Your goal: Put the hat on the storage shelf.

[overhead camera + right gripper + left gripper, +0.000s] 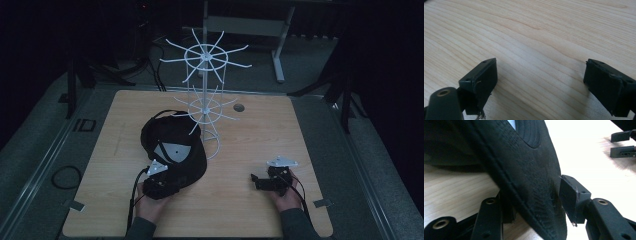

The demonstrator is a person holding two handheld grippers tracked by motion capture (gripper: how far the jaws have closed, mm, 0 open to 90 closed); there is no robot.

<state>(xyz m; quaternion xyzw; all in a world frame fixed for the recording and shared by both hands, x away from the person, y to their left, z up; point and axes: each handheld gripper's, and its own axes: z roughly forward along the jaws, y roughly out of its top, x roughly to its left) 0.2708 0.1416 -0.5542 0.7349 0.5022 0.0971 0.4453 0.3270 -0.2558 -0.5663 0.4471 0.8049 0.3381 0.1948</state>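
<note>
A black cap (172,145) lies on the wooden table (250,130), left of centre, with a pale patch on it. Its brim (529,177) points toward the near edge and runs between the jaws of my left gripper (161,184). In the left gripper view the left gripper (536,202) has one pad (570,197) pressed against the brim's edge; the other pad is hidden behind the fabric. My right gripper (259,181) rests low over bare wood at the near right. In its own view the right gripper (540,77) stands open with nothing between its jaws.
A white wire rack (205,95) with two rings of radiating hooks stands just behind and right of the cap. The other gripper's jaws (622,143) show in the upper right of the left gripper view. Dark floor and cables surround the table.
</note>
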